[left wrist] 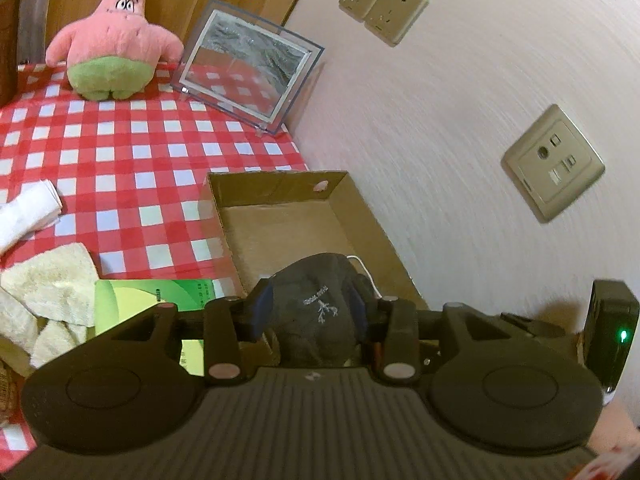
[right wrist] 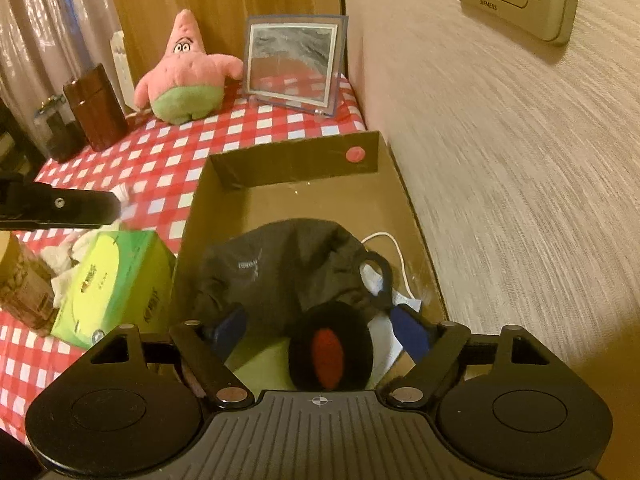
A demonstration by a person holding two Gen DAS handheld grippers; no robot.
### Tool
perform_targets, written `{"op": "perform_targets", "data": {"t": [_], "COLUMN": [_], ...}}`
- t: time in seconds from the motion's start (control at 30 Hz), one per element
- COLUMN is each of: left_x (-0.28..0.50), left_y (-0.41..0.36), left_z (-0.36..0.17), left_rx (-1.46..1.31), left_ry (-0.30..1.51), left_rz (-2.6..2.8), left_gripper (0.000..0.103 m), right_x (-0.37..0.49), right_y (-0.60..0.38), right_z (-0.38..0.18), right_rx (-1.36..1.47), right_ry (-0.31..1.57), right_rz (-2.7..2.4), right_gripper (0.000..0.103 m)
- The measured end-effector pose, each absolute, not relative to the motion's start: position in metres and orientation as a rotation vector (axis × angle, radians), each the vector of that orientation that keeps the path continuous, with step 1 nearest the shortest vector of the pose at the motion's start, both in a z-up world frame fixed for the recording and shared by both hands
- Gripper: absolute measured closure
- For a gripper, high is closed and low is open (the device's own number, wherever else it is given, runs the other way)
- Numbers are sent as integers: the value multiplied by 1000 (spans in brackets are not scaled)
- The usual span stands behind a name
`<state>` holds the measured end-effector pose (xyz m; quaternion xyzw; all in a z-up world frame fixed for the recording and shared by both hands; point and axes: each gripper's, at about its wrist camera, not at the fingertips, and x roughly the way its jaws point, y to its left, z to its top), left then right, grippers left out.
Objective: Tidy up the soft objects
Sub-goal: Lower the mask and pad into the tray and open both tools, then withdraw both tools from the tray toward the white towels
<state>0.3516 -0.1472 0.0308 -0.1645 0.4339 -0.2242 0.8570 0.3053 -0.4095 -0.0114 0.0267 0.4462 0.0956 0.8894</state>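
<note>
Left wrist view: the left gripper [left wrist: 316, 314] is clenched on a dark cap [left wrist: 316, 304], its blue pads [left wrist: 262, 304] pressing the cloth from both sides. The cap sits at the near end of an open cardboard box [left wrist: 280, 192], which lies along the wall on the right. A white cord [left wrist: 366, 270] shows just behind the cap. Left of the box lie a green carton [left wrist: 152, 300], a cream towel [left wrist: 44, 280] and a folded white cloth [left wrist: 28, 212] on the red checked tablecloth [left wrist: 120, 148]. At the far end stand a pink plush star [left wrist: 112, 48] and a clear photo frame [left wrist: 248, 64].

Right wrist view: the right gripper [right wrist: 318, 326] is released, its jaws spread wide with nothing pressed between them. Between and below the fingers lies a black earmuff with a red centre [right wrist: 330, 348], inside the box [right wrist: 292, 160] at its near end. The cap [right wrist: 288, 264] lies just beyond it, also in the box, with a white cord [right wrist: 394, 248] and a white paper [right wrist: 404, 300] at its right. The carton [right wrist: 116, 280] stands just left of the box. The plush [right wrist: 184, 72] and frame [right wrist: 292, 64] are far back; a brown wooden block [right wrist: 96, 108] stands to their left. A black arm-like part [right wrist: 60, 208] enters from the left edge.
</note>
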Motion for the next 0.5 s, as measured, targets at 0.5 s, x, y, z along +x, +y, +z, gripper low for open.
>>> {"op": "perform_targets", "data": {"t": [0.5], "left_x": [304], "left_y": [-136], "left_z": [43], "left_rx": [-255], "left_ry": [864], "left_rz": [-451], "left_gripper": [60], "right_x": [265], "right_y": [-402], "right_z": [3], "right_rx": [44], "right_ry": [920], "right_rz": [202], "right_gripper": [23]}}
